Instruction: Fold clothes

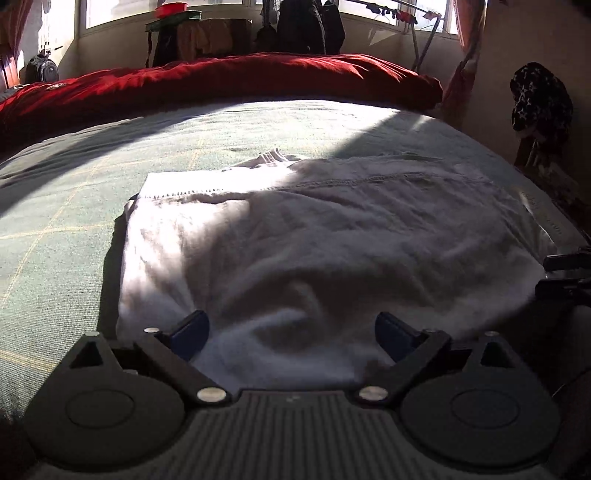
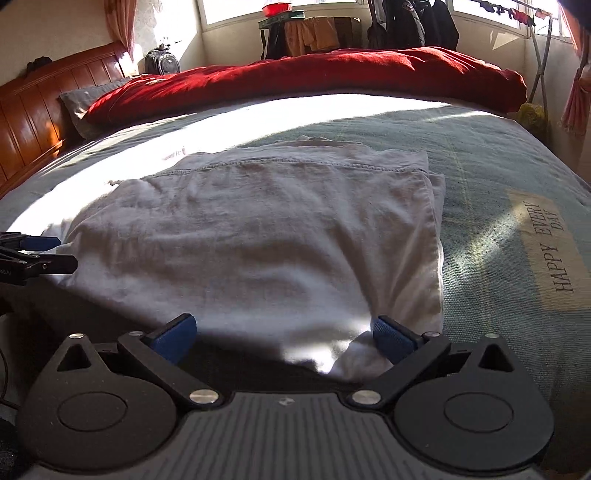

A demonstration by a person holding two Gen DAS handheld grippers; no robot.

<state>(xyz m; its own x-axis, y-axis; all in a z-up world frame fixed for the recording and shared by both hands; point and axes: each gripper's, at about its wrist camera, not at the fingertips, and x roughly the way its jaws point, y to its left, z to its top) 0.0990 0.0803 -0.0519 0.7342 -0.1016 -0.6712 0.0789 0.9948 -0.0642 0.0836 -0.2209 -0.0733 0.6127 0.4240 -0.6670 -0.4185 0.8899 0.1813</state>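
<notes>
A white garment point(image 1: 314, 236) lies partly folded on the green bedspread point(image 1: 55, 221), with a stitched hem running across its far side. My left gripper point(image 1: 291, 334) is open, and its blue pads point(image 1: 192, 330) straddle the garment's near edge. In the right wrist view the same garment point(image 2: 258, 236) spreads ahead, its right side folded straight. My right gripper point(image 2: 284, 336) is also open at the near edge, with a bump of white cloth against its right pad point(image 2: 389, 338). Each gripper shows at the edge of the other's view: the right gripper point(image 1: 565, 273) and the left gripper point(image 2: 33, 254).
A red duvet point(image 2: 314, 77) is bunched along the far side of the bed. A wooden headboard point(image 2: 40, 107) stands at the left. The bedspread carries a "HAPPY EVERY DAY" label point(image 2: 554, 247). A drying rack point(image 2: 539, 44) and hanging dark clothes point(image 1: 310, 26) stand by the windows. A spotted cloth point(image 1: 539, 99) hangs right.
</notes>
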